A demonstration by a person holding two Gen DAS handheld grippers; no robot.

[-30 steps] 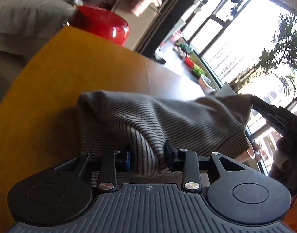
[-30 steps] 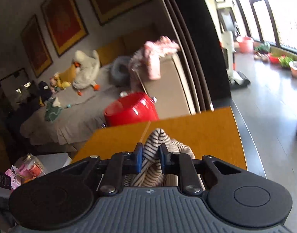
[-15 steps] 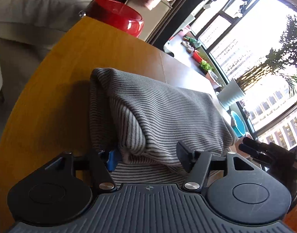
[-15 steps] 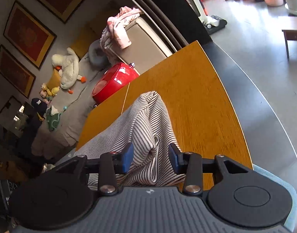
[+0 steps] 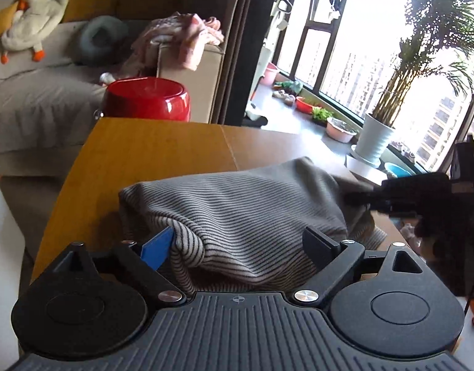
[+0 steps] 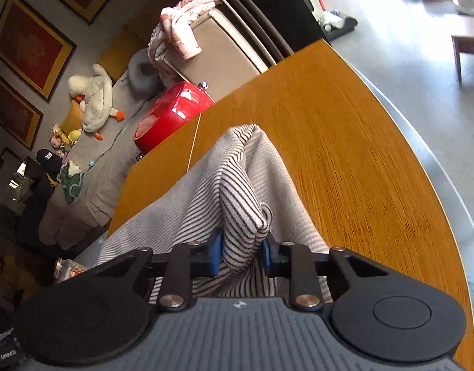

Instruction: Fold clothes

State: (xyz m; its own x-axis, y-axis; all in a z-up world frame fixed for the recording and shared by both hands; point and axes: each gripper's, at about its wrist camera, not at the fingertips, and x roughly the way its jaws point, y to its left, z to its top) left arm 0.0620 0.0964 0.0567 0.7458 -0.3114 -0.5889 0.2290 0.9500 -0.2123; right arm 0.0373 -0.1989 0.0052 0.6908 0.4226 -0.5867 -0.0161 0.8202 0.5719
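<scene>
**Item: striped garment, doubled on table, both grippers alongside**

Grey-and-black fine-striped knit garment [image 5: 252, 207]: lies bunched and doubled over on the orange wooden tabletop [image 5: 150, 154], filling the lower centre of my left view, with a rounded fold at its left end.

Left gripper [image 5: 241, 244]: jaws spread wide apart, the fold bulging between them; I see no pinch on the cloth.

Right gripper [image 6: 241, 252]: blue pads partly closed around a raised ridge of striped cloth at lower centre of my right view. I cannot tell whether they grip it or merely flank it. The same tool shows dark at the right edge of my left view.

Surroundings: glossy red round pot [image 5: 145, 99] beyond the table's far edge, upper left of centre.

Risks, by my judgement: the thick bundle looks springy and could slump open once unsupported; a pad snagging the knit on withdrawal would drag the layers askew.
</scene>
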